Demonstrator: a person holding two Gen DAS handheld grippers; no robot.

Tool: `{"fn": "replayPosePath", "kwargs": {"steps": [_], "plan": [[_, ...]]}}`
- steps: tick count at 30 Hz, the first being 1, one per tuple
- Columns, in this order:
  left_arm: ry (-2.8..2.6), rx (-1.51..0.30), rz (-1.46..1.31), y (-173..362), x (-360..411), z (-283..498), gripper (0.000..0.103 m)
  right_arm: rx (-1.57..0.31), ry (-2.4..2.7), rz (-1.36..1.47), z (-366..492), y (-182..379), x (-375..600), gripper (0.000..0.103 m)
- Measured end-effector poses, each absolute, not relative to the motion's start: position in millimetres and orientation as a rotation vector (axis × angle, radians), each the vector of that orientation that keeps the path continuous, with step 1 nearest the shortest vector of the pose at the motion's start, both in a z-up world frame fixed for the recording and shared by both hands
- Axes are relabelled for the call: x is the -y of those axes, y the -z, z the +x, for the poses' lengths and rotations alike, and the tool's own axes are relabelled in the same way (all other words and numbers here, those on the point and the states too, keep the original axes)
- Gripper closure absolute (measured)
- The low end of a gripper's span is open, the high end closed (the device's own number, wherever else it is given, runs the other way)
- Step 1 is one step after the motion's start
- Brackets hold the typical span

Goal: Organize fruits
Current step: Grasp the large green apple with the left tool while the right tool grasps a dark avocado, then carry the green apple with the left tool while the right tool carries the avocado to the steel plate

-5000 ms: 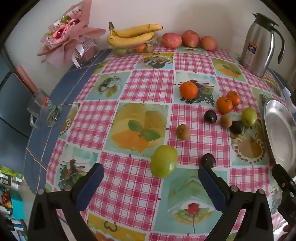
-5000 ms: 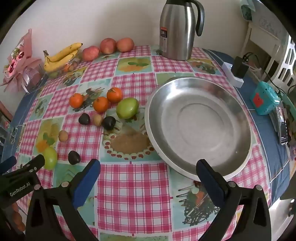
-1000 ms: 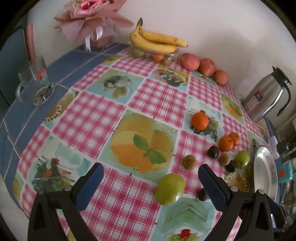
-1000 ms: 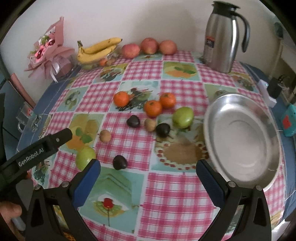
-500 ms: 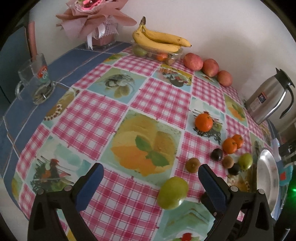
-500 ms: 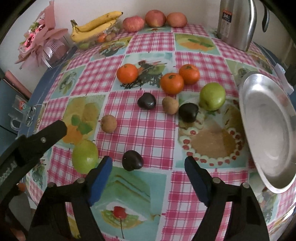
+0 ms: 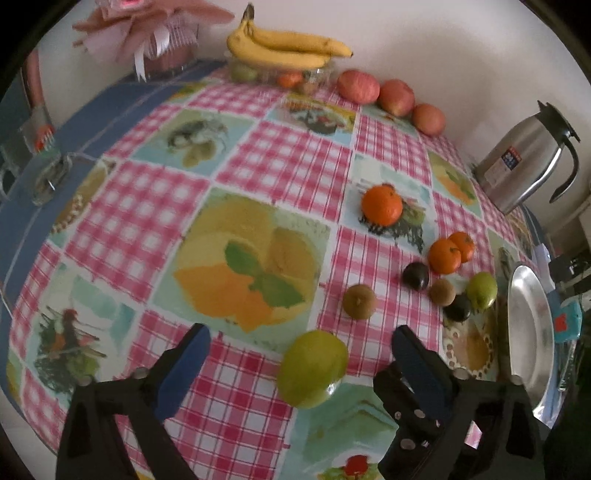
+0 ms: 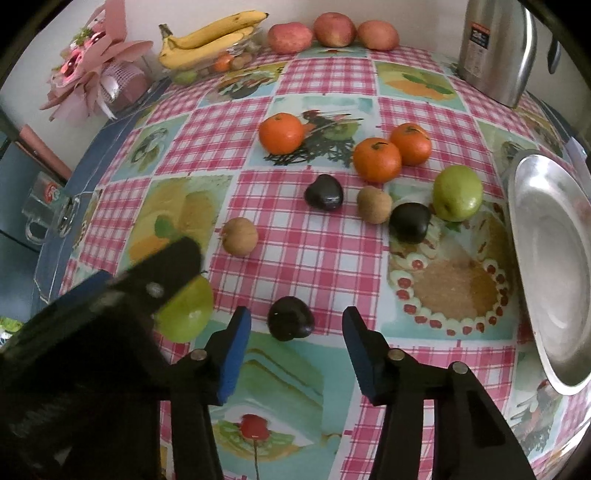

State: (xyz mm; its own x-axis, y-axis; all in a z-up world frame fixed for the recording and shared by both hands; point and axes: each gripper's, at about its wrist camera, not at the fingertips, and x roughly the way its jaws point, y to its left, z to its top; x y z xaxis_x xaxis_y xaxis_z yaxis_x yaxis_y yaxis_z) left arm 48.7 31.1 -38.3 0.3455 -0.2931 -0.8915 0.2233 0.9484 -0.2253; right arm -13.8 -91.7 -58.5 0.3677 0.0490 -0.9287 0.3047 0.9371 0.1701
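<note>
A green apple (image 7: 312, 369) lies on the checked tablecloth between the fingers of my left gripper (image 7: 301, 350). Its jaws are closing but stand clear of the apple on both sides. In the right wrist view a dark plum (image 8: 290, 324) sits between the blue pads of my right gripper (image 8: 295, 321). These jaws are closing too, with a small gap left on each side of the plum. The left gripper's black body (image 8: 147, 280) partly covers the same green apple (image 8: 184, 314). A steel plate (image 8: 546, 280) lies at the right.
Three oranges (image 8: 280, 133), two more dark plums (image 8: 324, 192), two brown fruits (image 8: 240, 236) and a second green apple (image 8: 457, 192) lie mid-table. Bananas (image 8: 210, 37), red apples (image 8: 334, 29), a steel jug (image 8: 495, 48), a bouquet (image 8: 96, 81) and a glass mug (image 8: 48, 206) line the edges.
The right gripper has sunk toward the table and its jaws have narrowed around the dark plum. The left gripper has dropped closer to the green apple, its jaws slightly narrower.
</note>
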Motion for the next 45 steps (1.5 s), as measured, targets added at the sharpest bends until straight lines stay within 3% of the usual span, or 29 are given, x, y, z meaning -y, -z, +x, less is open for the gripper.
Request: {"fn": "replayPosePath", "kwargs": {"steps": [8, 11, 13, 16, 30, 45], "plan": [[0.386, -1.261, -0.094, 50.6, -27.1, 46.3, 0.027, -1.207, 0.141, 0.333, -12.0, 64.0, 88.6, 0.068], [0.39, -1.289, -0.116, 54.7, -27.8, 46.7, 0.037, -1.211, 0.145, 0.322, -12.2, 64.4, 87.8, 0.072], [0.389, -1.312, -0.138, 57.8, -29.9, 47.4, 0.05, -1.209, 0.148, 0.322, -10.1, 65.2, 87.5, 0.074], [0.384, -1.326, -0.148, 59.5, -30.4, 47.5, 0.055, -1.208, 0.146, 0.331, -9.7, 65.6, 89.2, 0.076], [0.368, -1.319, -0.19, 53.9, -38.8, 44.7, 0.056, -1.172, 0.121, 0.378, -18.9, 56.3, 92.5, 0.077], [0.304, -1.257, -0.258, 16.1, -42.2, 56.0, 0.056, -1.017, 0.15, 0.384, -26.1, 5.3, 108.5, 0.077]]}}
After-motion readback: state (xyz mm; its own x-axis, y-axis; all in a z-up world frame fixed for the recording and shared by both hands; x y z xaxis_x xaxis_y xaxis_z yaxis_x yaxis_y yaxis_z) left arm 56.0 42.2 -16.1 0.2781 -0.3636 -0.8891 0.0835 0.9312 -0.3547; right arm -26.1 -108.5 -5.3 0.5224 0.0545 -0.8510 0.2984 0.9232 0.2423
